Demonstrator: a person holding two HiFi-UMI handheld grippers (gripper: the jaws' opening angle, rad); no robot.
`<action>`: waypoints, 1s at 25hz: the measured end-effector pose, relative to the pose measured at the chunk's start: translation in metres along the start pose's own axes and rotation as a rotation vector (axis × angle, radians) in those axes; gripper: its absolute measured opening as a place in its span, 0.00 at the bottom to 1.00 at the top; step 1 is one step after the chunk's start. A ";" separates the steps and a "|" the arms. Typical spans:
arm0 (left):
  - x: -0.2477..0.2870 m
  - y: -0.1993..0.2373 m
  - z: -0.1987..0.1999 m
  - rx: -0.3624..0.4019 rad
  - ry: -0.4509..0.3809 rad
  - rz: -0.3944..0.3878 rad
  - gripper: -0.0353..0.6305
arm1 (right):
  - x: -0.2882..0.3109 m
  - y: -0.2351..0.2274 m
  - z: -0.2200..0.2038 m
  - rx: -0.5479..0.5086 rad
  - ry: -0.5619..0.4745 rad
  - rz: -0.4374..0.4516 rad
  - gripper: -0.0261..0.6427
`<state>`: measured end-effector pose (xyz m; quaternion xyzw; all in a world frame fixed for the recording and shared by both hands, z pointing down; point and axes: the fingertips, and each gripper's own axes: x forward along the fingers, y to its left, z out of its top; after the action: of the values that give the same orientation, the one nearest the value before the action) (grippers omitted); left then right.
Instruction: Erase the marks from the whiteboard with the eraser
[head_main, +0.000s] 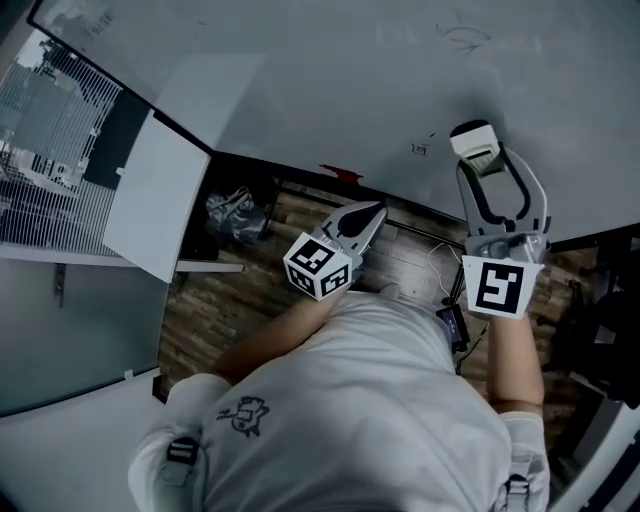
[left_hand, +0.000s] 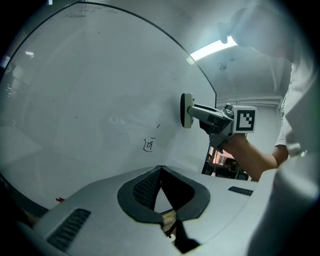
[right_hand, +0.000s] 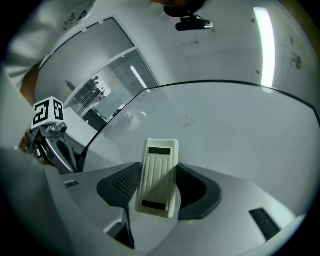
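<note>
Eraser (head_main: 473, 138) sits clamped in the right gripper (head_main: 480, 160), pressed on the whiteboard (head_main: 330, 80) at upper right, near a small mark (head_main: 420, 149). Left gripper (head_main: 372, 214), centre frame, jaws together, empty.

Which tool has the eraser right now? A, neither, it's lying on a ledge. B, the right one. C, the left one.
B: the jaws of the right tool clamp the eraser, while the left tool is shut on nothing.
</note>
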<state>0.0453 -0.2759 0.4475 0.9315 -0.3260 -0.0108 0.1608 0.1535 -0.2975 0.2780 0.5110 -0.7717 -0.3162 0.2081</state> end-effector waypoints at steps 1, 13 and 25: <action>0.004 0.000 0.001 0.001 -0.004 0.003 0.06 | 0.002 -0.004 0.003 -0.026 -0.001 -0.006 0.39; 0.017 0.014 0.011 -0.025 -0.025 0.036 0.06 | 0.025 0.010 -0.006 -0.166 0.044 0.017 0.39; 0.011 0.035 0.018 -0.031 -0.031 0.059 0.06 | 0.051 0.077 -0.042 -0.167 0.089 0.111 0.39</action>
<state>0.0307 -0.3135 0.4420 0.9187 -0.3555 -0.0253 0.1705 0.1104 -0.3352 0.3619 0.4618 -0.7599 -0.3444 0.3010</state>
